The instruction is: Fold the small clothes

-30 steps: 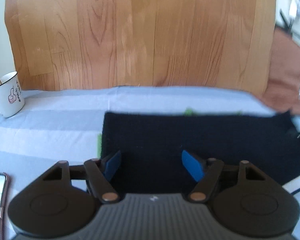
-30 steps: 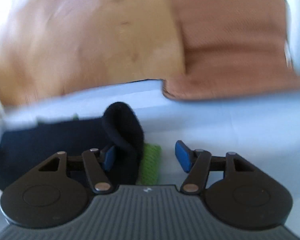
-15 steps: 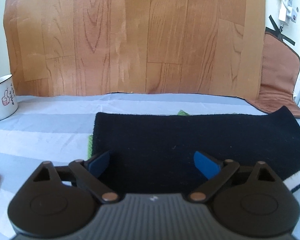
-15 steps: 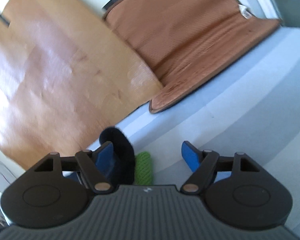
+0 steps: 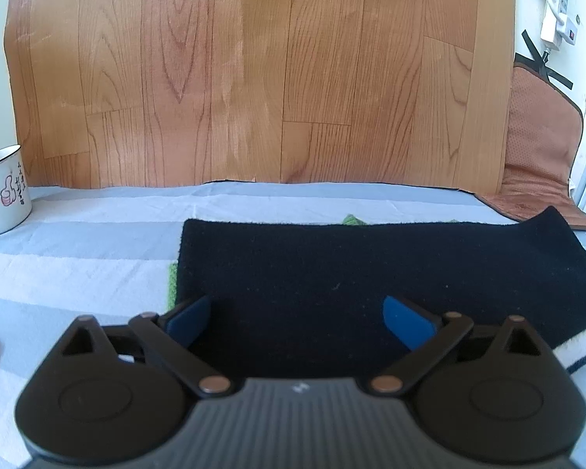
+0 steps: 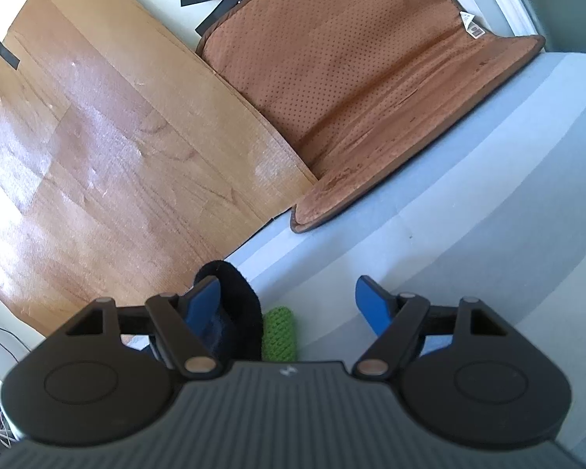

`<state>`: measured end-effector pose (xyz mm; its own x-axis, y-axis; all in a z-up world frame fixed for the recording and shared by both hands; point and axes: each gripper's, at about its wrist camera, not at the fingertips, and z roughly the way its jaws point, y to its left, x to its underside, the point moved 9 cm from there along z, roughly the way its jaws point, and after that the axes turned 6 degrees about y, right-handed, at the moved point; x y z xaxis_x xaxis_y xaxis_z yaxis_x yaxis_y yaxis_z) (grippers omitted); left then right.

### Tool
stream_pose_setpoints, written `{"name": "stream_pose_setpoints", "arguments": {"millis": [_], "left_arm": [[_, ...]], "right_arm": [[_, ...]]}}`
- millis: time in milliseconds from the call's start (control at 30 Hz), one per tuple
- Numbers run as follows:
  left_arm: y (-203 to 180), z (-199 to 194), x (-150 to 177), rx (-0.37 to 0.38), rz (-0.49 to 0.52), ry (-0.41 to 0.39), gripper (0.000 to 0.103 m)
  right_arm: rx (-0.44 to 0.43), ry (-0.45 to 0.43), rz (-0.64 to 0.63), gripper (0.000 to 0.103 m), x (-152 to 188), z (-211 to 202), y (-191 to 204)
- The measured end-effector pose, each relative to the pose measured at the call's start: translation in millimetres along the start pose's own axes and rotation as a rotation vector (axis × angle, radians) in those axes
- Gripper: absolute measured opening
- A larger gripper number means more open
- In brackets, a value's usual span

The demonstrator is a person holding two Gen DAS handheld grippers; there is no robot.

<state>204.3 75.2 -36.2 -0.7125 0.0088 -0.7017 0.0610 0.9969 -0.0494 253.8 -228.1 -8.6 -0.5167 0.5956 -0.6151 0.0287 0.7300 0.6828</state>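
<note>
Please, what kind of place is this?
Probably a home room: a striped bedsheet under the black cloth, a mug, and a brown cushion against the wall.

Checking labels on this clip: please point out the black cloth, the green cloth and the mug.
black cloth [image 5: 371,265], left wrist view, middle of its flat top.
green cloth [image 6: 279,332], right wrist view, its knit edge.
mug [image 5: 4,191], left wrist view, its white side.

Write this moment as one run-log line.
left tongs: open over black cloth | right tongs: open, cloth end between | green cloth: underneath
</note>
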Motion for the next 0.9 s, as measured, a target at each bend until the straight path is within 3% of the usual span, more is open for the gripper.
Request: {"name": "stream_pose_setpoints", "arguments": {"millis": [900], "left_arm": [[-2.1,-3.8,-0.7,0.003,-0.006,-0.019,0.103]], "right_arm": [[-0.005,-0.005,-0.013,0.081,-2.0,0.2,0.5]]}}
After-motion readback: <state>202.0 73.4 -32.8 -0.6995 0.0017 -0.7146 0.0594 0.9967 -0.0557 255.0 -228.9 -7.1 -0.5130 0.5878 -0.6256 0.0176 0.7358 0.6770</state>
